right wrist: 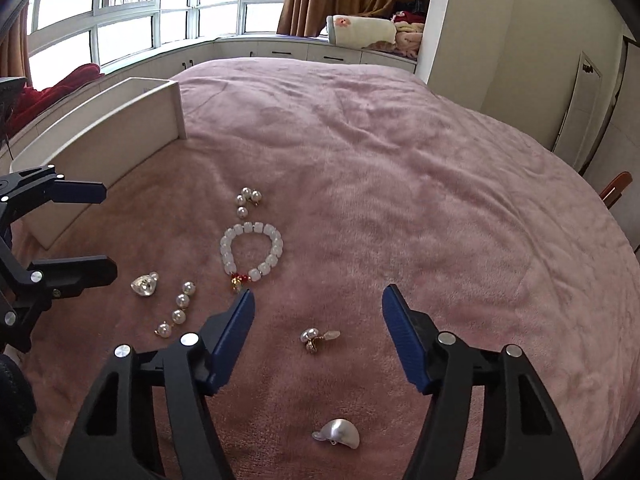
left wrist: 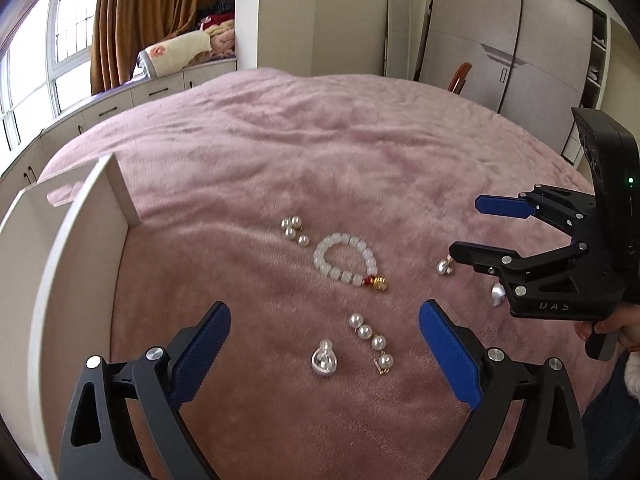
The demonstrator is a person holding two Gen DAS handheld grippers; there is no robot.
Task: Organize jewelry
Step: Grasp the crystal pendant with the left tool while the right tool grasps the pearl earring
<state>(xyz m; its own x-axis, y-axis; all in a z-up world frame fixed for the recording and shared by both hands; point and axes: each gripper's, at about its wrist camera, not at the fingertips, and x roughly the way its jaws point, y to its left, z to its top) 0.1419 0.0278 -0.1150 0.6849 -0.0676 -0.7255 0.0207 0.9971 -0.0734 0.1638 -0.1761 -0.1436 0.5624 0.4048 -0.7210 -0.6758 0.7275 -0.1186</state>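
The white tray [left wrist: 60, 264] is cut off at the left frame edge in the left wrist view, so its inside cannot be made out; a silvery earring [left wrist: 498, 294] is half hidden behind the right gripper [left wrist: 464, 226] there. The left gripper [left wrist: 324, 342] hangs with jaws spread wide, holding nothing; between and just ahead of its fingers lie a clear pendant [left wrist: 323, 361] and a pearl strand [left wrist: 372, 340] on the pink blanket [left wrist: 320, 152]; the white bead bracelet [left wrist: 346, 260] lies further ahead, a pearl cluster [left wrist: 294, 230] beyond it. The right gripper is likewise wide open and empty; a pearl clip earring [right wrist: 314, 338] lies between its fingers.
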